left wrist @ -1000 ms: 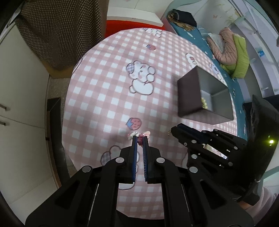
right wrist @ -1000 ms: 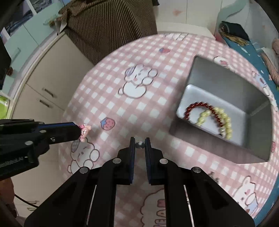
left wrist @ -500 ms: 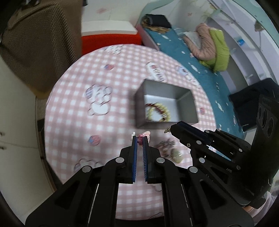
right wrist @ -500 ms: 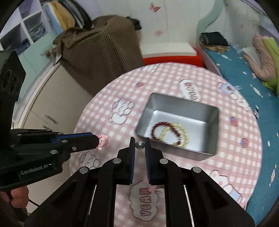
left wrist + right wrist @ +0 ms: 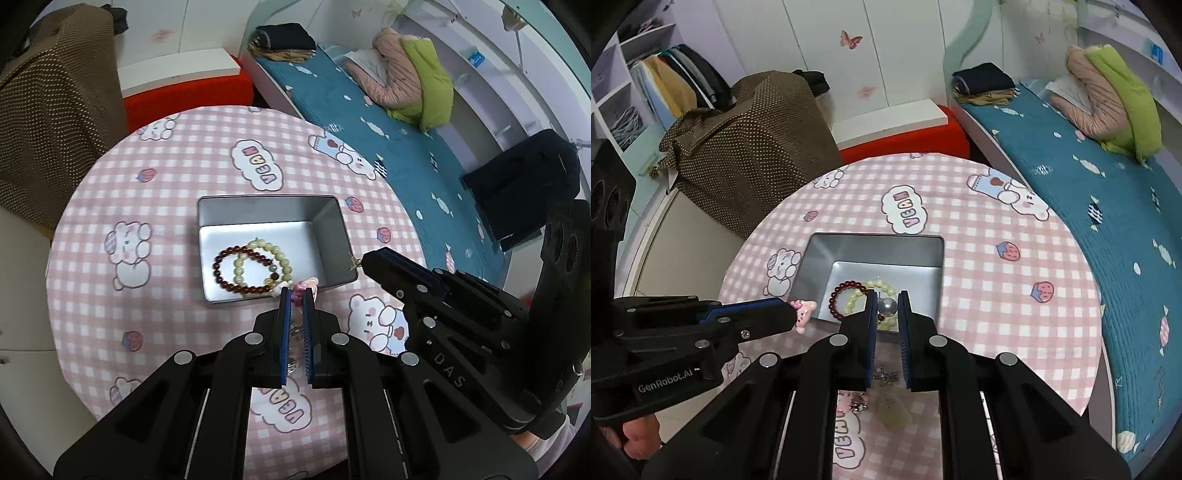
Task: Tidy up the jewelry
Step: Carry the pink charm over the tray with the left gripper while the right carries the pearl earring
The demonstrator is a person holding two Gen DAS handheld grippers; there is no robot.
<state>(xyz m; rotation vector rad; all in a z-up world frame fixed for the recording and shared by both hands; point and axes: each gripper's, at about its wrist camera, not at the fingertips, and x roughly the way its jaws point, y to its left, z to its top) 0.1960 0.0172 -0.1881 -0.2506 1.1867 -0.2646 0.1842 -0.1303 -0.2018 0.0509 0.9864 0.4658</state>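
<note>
Item 1: left gripper (image 5: 296,295), jaws clamped on pink bear charm (image 5: 803,312), glossy resin, held just at near rim of tin (image 5: 334,236), prob. for drop-in.
Item 2: right gripper (image 5: 887,306), jaws nipping pearl earring (image 5: 887,306), smooth grey sphere w/ gold hook, over tin.
Item 3: tin, rect., matte metal; holds dark red bracelet (image 5: 221,271) & pale bead bracelet (image 5: 282,264).

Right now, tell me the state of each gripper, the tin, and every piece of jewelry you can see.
Left gripper: shut on pink bear charm.
Right gripper: shut on silver bead.
Metal tin: open, no lid on it.
Dark red bracelet: lying in the tin.
Pale green bracelet: lying in the tin, overlapping the red one.
Loose jewelry: on the tablecloth, outside the tin.
</note>
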